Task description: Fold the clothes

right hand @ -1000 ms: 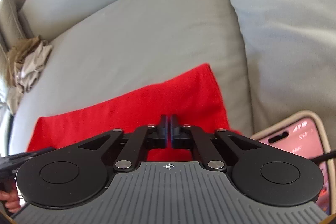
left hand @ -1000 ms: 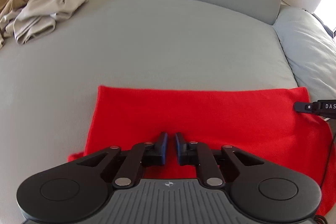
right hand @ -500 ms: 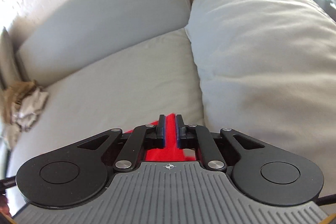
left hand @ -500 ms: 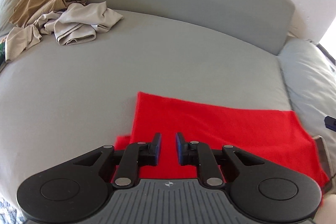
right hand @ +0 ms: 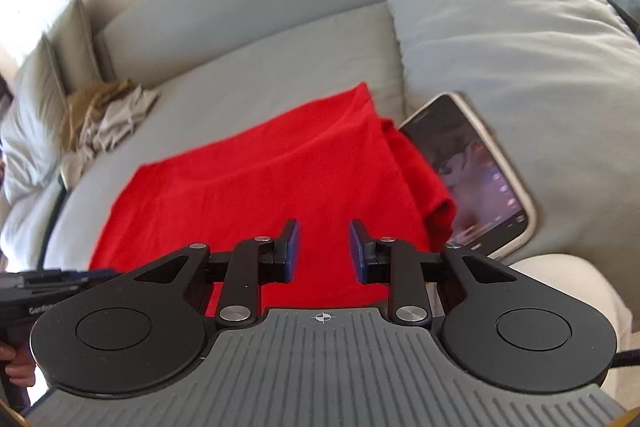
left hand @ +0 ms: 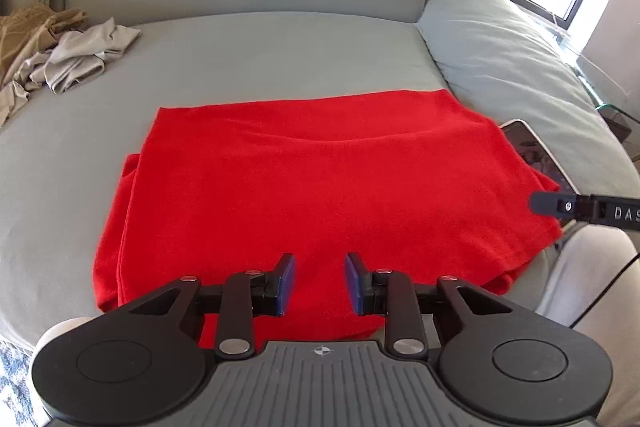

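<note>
**Red cloth lies folded, both grippers free of it**

While the soft red knitted garment (left hand: 320, 187) rests flat on the grey-green fabric sofa seat (left hand: 260, 47), both tools hang above its near edge and hold nothing. The left gripper (left hand: 320, 281) has its jaws opening, with only air between the blue pads and the cloth lying below them. The right gripper (right hand: 324, 251) shows the same: jaws opening, nothing between them.

The garment looks already doubled, because a second layer shows along its left side and at the right corner. Its right edge lies just beside a smartphone in a pale case (right hand: 480, 179), which leans on the grey side cushion (right hand: 520, 27). A heap of crumpled beige and tan clothes (left hand: 60, 55) waits well apart, at the far left of the seat.

I judge this cloth to be light, limp and a little fuzzy, so it will sag and slide over itself when lifted. A good hold would be at the two near corners, pinching all layers together, one corner for each gripper. Near the right corner the phone could be dragged along.
</note>
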The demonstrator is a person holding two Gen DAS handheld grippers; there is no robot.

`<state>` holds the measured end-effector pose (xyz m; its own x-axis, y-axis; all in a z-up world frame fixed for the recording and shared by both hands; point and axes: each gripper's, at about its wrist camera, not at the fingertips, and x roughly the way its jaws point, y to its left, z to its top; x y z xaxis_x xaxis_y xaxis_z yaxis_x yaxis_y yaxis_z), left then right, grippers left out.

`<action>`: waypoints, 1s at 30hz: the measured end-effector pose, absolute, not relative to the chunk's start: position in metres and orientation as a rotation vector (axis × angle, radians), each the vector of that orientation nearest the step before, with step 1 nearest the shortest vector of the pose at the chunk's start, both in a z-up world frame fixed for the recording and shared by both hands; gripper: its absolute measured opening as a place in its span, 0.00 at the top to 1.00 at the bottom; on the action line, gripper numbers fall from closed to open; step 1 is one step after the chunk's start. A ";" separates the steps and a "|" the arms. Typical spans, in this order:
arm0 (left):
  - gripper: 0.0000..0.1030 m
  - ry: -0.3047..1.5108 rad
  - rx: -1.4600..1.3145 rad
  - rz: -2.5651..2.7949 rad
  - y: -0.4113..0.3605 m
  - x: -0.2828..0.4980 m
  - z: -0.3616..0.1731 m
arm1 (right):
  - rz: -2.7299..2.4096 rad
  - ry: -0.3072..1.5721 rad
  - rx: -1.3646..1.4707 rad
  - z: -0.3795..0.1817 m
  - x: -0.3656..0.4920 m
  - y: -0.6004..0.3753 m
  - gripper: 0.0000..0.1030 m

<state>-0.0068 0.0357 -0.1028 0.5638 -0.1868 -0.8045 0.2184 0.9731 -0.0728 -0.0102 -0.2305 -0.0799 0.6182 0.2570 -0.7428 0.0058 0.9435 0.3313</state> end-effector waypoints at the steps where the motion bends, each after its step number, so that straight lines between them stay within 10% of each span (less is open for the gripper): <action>1: 0.74 0.919 0.064 -0.212 0.031 -0.005 -0.109 | 0.173 0.907 0.284 -0.087 -0.008 -0.218 0.71; 11: 0.75 1.056 0.168 -0.216 0.023 -0.023 -0.133 | 0.242 1.022 -0.021 -0.125 -0.022 -0.163 0.57; 30: 0.66 1.040 -0.002 -0.226 0.023 -0.041 -0.111 | 0.024 0.938 0.600 -0.133 -0.062 -0.265 0.44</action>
<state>-0.0407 0.0229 -0.1109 0.4852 -0.1866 -0.8543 0.1845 0.9768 -0.1085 -0.0617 -0.2653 -0.1330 0.6038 0.2731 -0.7489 0.2337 0.8375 0.4939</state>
